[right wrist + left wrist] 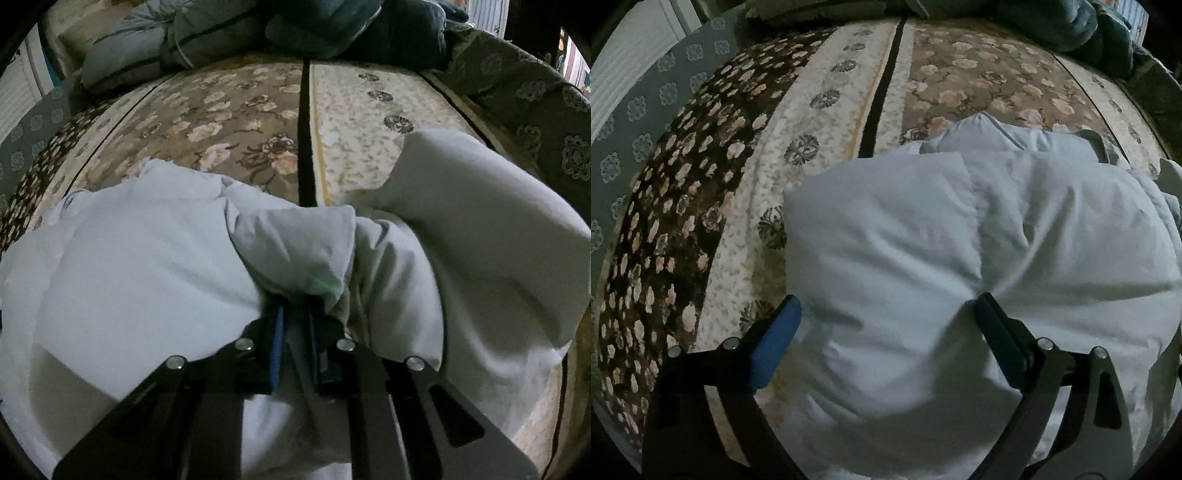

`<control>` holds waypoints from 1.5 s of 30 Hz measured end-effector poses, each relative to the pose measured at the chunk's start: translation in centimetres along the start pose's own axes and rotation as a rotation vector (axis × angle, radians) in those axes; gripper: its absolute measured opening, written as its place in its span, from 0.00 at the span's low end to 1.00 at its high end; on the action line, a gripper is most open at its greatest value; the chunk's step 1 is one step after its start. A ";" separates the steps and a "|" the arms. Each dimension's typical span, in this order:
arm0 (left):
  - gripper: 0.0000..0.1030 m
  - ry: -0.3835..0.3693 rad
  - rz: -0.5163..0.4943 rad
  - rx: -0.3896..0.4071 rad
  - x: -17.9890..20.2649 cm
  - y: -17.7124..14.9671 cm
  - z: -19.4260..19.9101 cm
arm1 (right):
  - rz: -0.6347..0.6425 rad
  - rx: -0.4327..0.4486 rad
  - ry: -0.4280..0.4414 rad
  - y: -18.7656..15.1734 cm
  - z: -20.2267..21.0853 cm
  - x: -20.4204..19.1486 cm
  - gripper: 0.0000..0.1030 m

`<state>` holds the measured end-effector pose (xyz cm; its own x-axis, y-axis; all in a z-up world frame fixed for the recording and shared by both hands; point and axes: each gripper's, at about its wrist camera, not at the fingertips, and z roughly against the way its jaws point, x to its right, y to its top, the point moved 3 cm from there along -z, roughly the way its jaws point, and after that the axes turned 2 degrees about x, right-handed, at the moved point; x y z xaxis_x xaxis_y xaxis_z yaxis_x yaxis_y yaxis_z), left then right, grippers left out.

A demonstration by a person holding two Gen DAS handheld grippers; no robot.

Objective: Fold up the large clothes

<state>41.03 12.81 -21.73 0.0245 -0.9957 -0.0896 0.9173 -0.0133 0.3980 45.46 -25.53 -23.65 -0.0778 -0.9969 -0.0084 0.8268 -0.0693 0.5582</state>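
A large pale blue-white puffy garment [960,258] lies bunched on a floral patterned bedspread [738,184]. My left gripper [886,310] is open, its blue-padded fingers [775,339] spread wide over the garment's near edge, with cloth between them. In the right wrist view the same garment [129,266] fills the lower half. My right gripper [295,314] is shut on a fold of the garment [295,243], which bulges up just past the fingertips and hides them.
The bedspread [240,122] has a dark stripe [304,129] running away from me. Dark teal and grey bedding [258,33] is piled at the far end. A grey patterned cover [535,110] hangs at the right side. A white wall panel [635,74] is at far left.
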 end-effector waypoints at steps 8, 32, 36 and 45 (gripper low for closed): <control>0.91 -0.004 -0.023 0.017 0.3 0.2 0.9 | 0.011 0.113 0.009 -1.6 6.8 0.1 0.58; 0.95 0.099 -0.023 0.067 -0.1 -1.6 3.6 | -0.576 0.107 -0.231 0.1 4.8 29.0 0.89; 0.95 0.111 -0.042 0.067 0.4 -1.4 3.2 | -0.676 0.058 -0.109 -0.2 1.0 29.9 0.89; 0.95 0.129 -0.059 0.081 0.8 -1.3 3.0 | -0.438 0.090 -0.191 3.4 0.2 26.1 0.22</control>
<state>38.66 11.79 -19.59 0.0274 -0.9729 -0.2297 0.8839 -0.0838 0.4602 46.11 -51.80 -21.77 -0.5155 -0.8497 -0.1109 0.6429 -0.4690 0.6056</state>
